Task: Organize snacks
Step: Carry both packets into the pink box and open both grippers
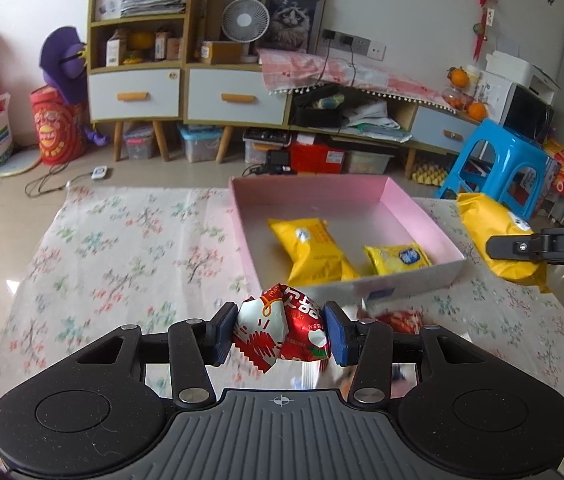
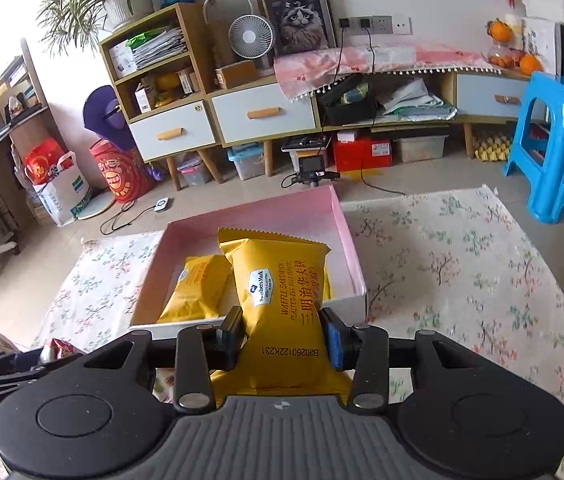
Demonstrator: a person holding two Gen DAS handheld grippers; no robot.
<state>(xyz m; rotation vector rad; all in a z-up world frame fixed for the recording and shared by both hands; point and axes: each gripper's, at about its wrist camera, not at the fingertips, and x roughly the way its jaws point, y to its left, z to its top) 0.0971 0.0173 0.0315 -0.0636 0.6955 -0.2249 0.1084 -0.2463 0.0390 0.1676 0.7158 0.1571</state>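
My left gripper [image 1: 281,330] is shut on a red and white snack packet [image 1: 282,330], held above the floral cloth just in front of the pink box [image 1: 410,280]. Two yellow snack packs [image 1: 310,254] [image 1: 398,258] lie in the box. My right gripper [image 2: 284,336] is shut on a yellow waffle sandwich pack [image 2: 278,292] and holds it upright over the box's near wall [image 2: 346,304]. That pack and the right gripper also show in the left wrist view [image 1: 498,232], right of the box. Another yellow pack [image 2: 196,288] lies in the box.
More red packets [image 1: 398,318] lie on the cloth behind my left fingers. The floral cloth [image 1: 122,240] covers the table. A blue stool [image 2: 562,148] stands on the floor to the right. Cabinets [image 1: 202,92] and storage bins line the far wall.
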